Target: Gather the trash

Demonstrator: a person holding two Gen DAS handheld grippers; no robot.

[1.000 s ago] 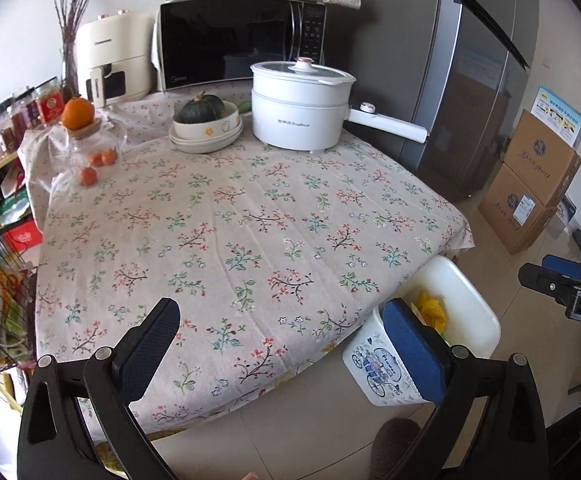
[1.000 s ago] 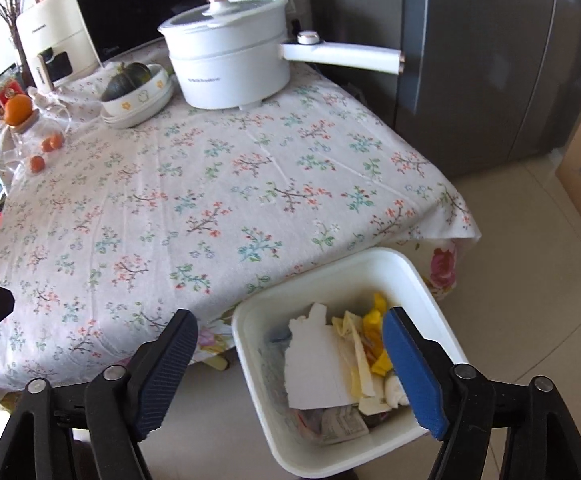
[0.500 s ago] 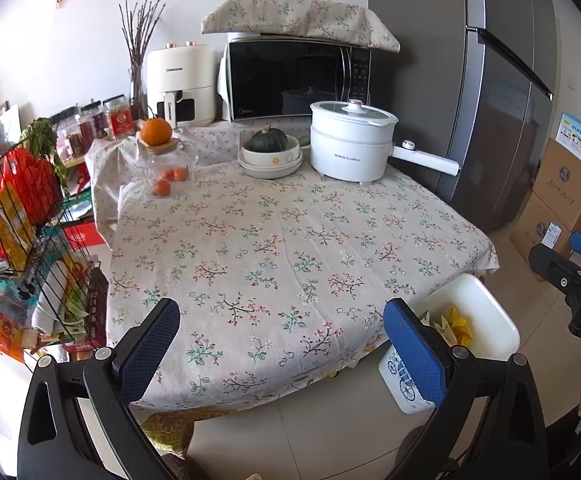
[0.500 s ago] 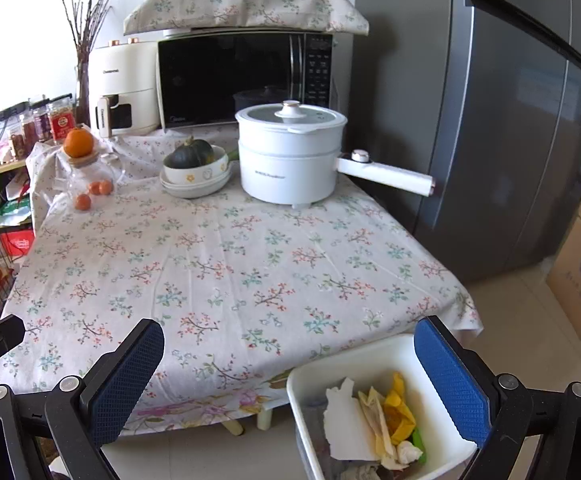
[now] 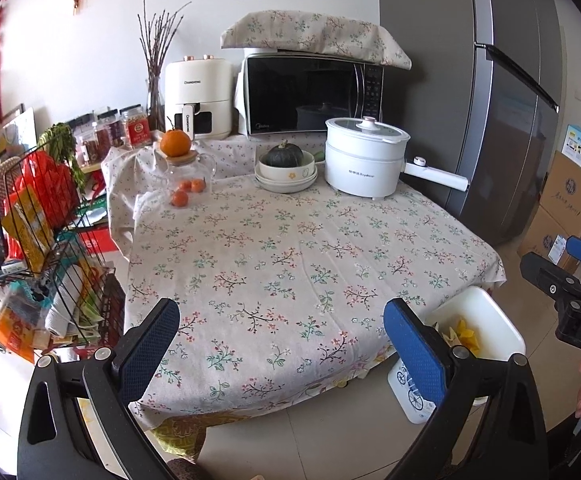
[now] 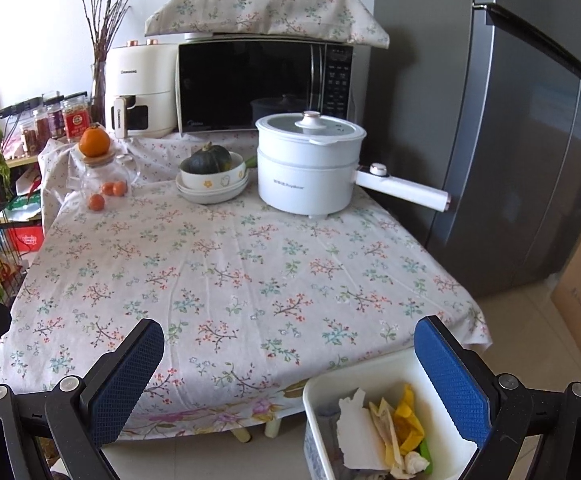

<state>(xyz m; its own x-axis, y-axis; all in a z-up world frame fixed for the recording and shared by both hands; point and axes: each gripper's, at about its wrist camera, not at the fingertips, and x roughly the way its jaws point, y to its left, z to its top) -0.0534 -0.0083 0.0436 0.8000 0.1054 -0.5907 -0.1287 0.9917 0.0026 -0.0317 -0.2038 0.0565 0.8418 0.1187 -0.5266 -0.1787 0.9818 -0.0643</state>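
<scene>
A white trash bin (image 6: 322, 392) stands on the floor at the table's front right corner, also in the left wrist view (image 5: 490, 312). It holds white paper (image 6: 356, 436) and yellow scraps (image 6: 408, 420). My left gripper (image 5: 280, 344) is open and empty, held in front of the table's near edge. My right gripper (image 6: 290, 368) is open and empty, above the bin's left rim; it also shows at the right of the left wrist view (image 5: 562, 276). No loose trash shows on the floral tablecloth (image 6: 226, 272).
At the table's back stand a white electric pot (image 6: 310, 168), a bowl with a squash (image 6: 212, 172), a glass jar with oranges (image 6: 102, 176), a microwave (image 6: 262, 84) and an air fryer (image 6: 138, 88). A fridge (image 6: 510, 120) is right, cardboard boxes (image 5: 566, 208) beyond, a wire rack (image 5: 30, 264) left.
Both grippers have pulled back and risen away from the table and bin, so more of the room shows. Both stay open and empty.
</scene>
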